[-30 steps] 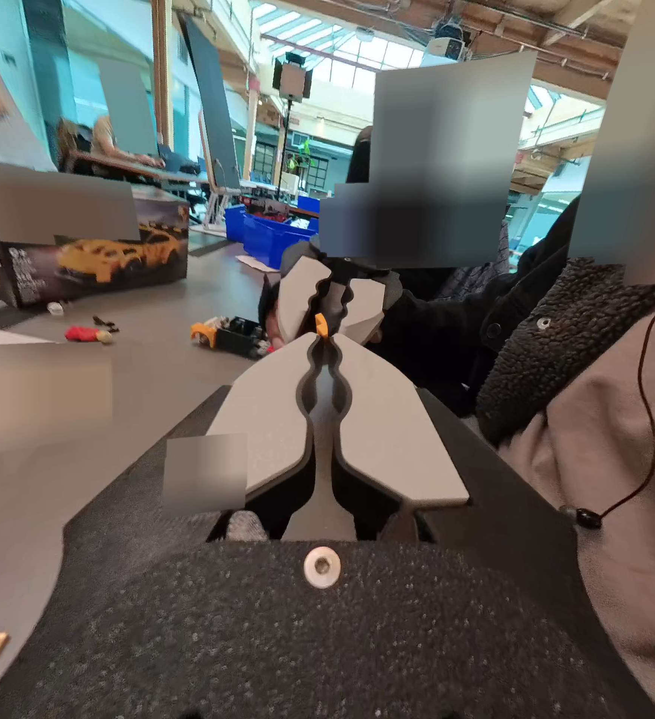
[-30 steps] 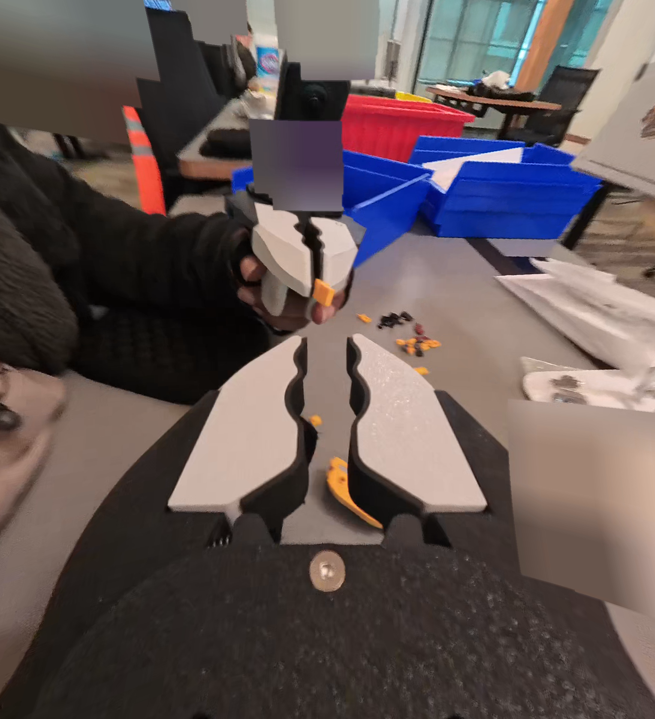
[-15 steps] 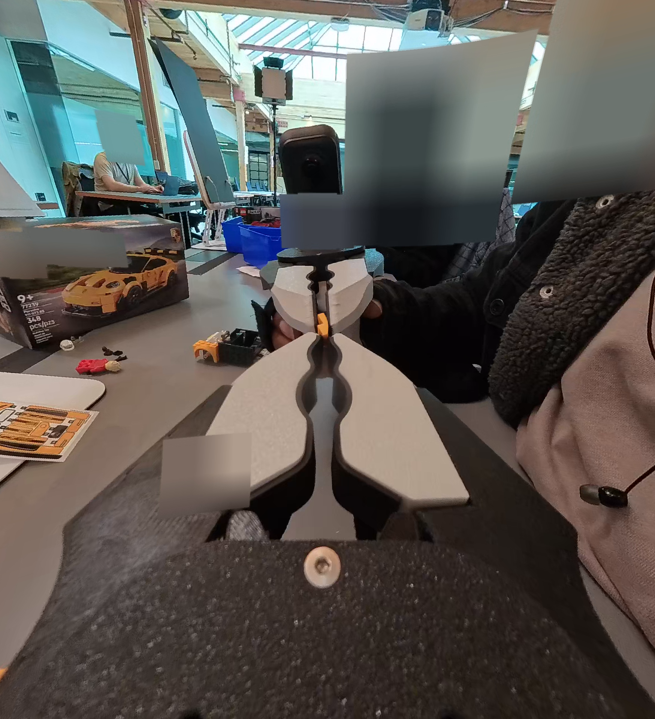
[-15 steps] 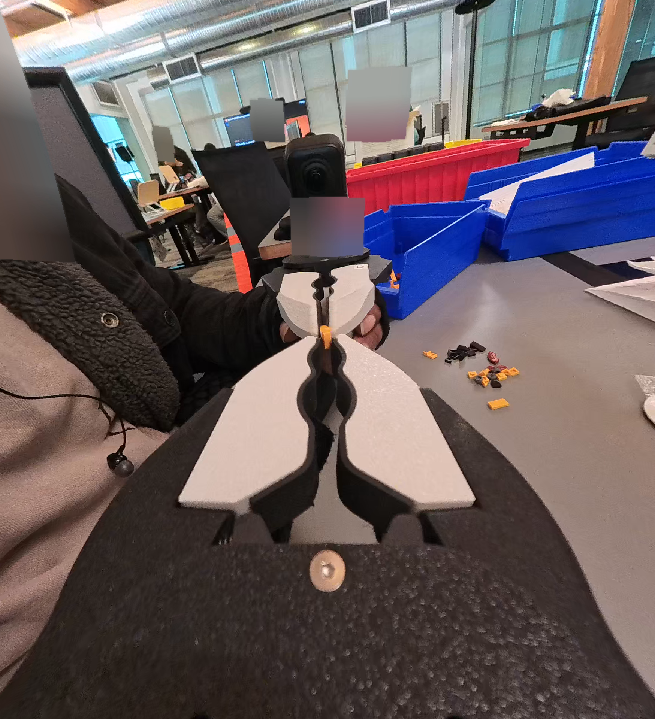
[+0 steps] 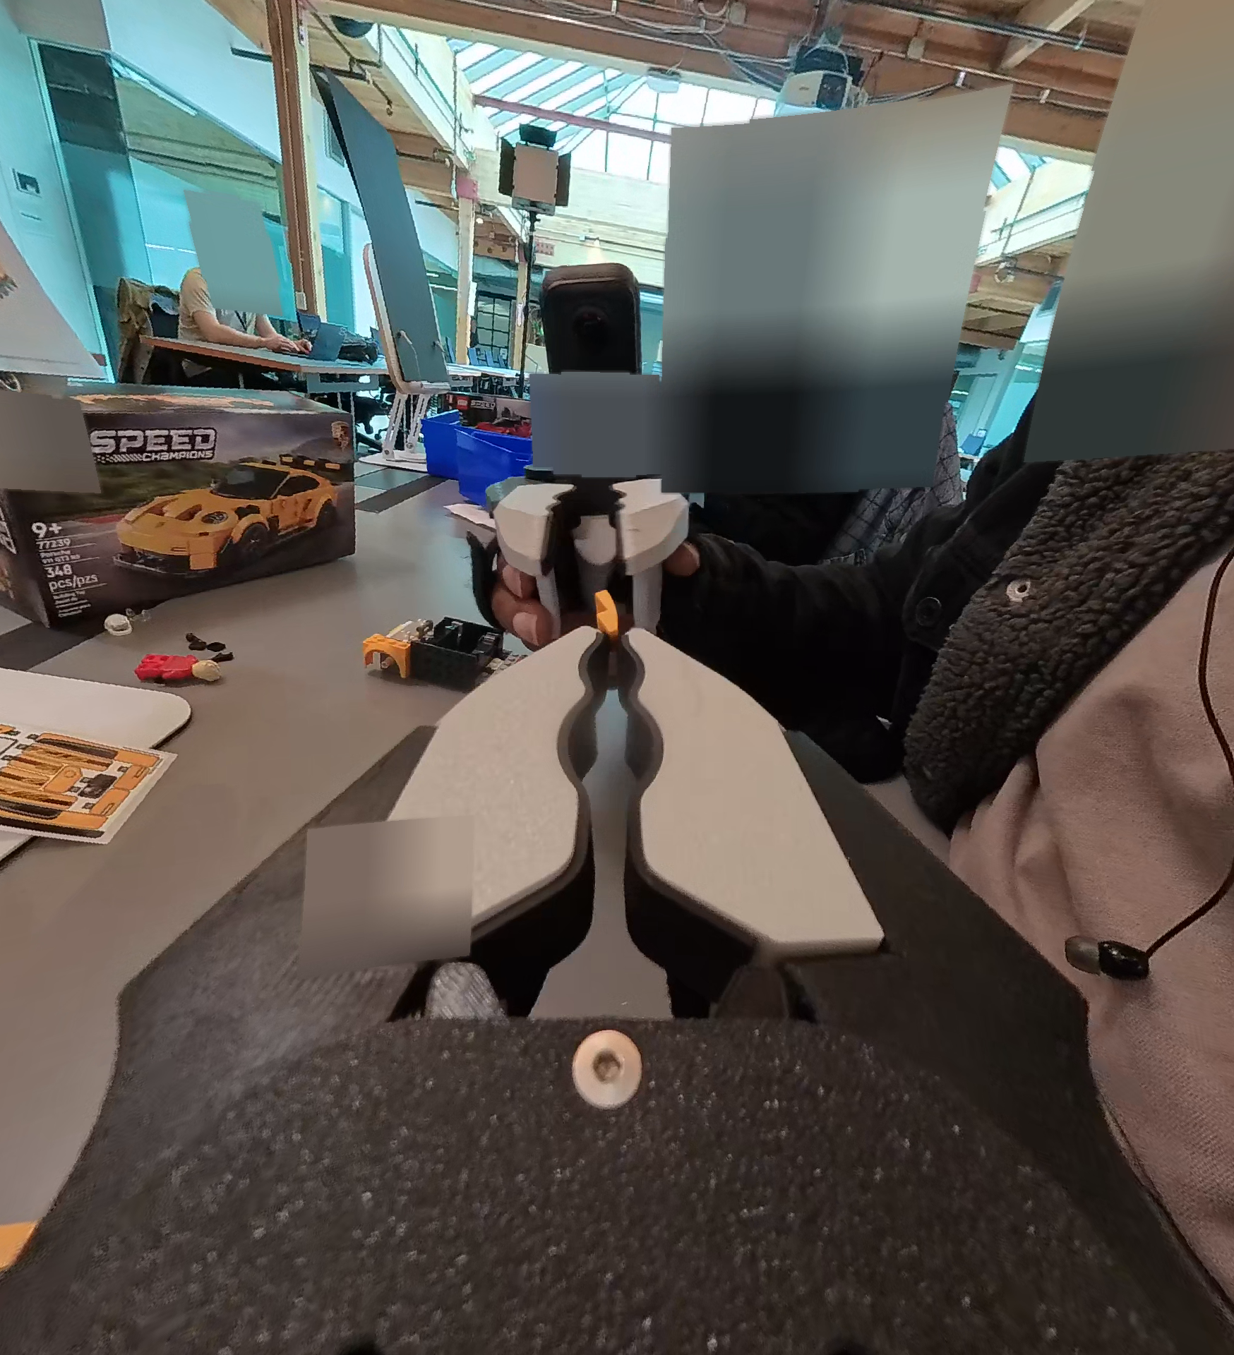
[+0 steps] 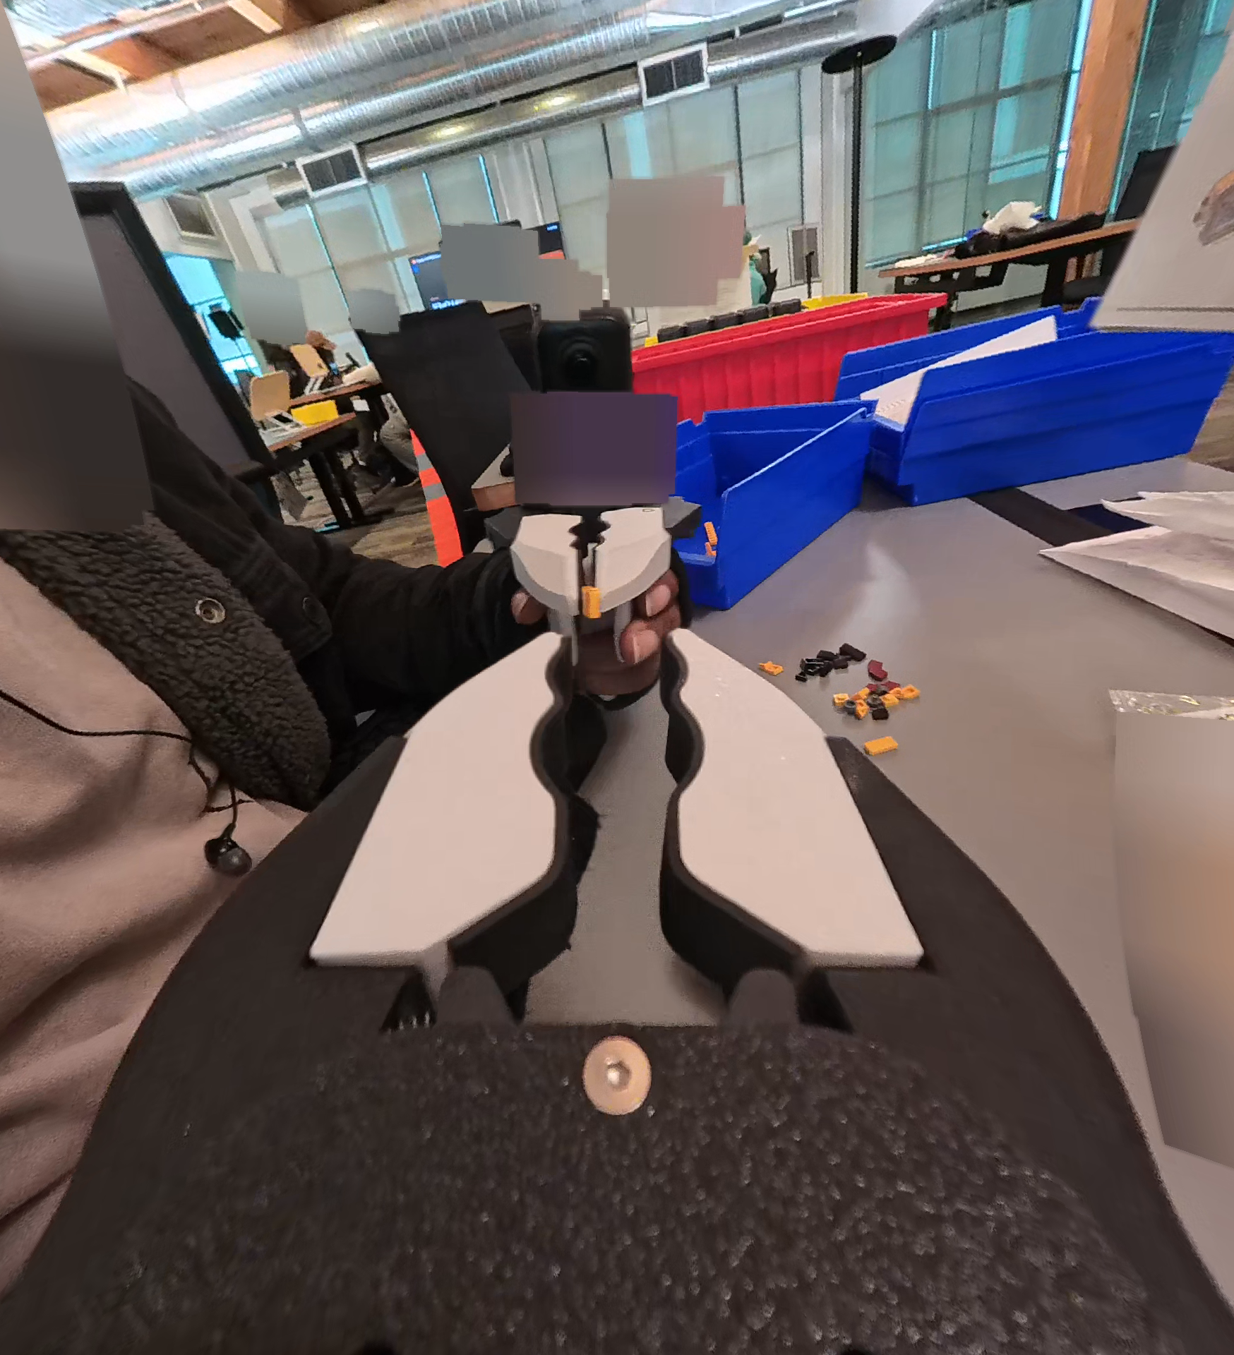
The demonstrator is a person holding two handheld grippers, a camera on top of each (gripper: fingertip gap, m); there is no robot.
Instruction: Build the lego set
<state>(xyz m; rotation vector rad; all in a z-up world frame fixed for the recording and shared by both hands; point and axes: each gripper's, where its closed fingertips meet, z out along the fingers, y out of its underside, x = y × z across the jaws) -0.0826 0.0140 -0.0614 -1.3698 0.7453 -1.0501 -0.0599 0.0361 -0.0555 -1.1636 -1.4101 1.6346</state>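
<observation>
My left gripper [image 5: 608,636] is shut on a small orange lego piece [image 5: 605,608], which sticks out past its tips above the table. My right gripper [image 6: 614,649] is open and empty, facing the left one tip to tip. In the right wrist view the left gripper [image 6: 588,614] is just beyond my open fingers, holding the orange piece [image 6: 589,600]. In the left wrist view the right gripper [image 5: 592,568] is behind the piece with its jaws apart. A partly built black and orange model [image 5: 438,649] sits on the grey table [image 5: 291,630].
The lego box [image 5: 159,506], a red minifigure [image 5: 174,667], a sticker sheet [image 5: 35,777] and a white tray [image 5: 123,707] lie to the left. Loose small pieces [image 6: 863,689], blue bins [image 6: 768,506], a red bin [image 6: 783,359] and papers [image 6: 1186,557] lie to the right. My hands' fingertips stand some 4 centimeters from each other. The red minifigure [image 5: 174,667] lies around 30 centimeters away from my right fingertips.
Half a second ago both grippers pinched the orange piece tip to tip. The right gripper has since opened and drawn back a little; the left still holds the piece.
</observation>
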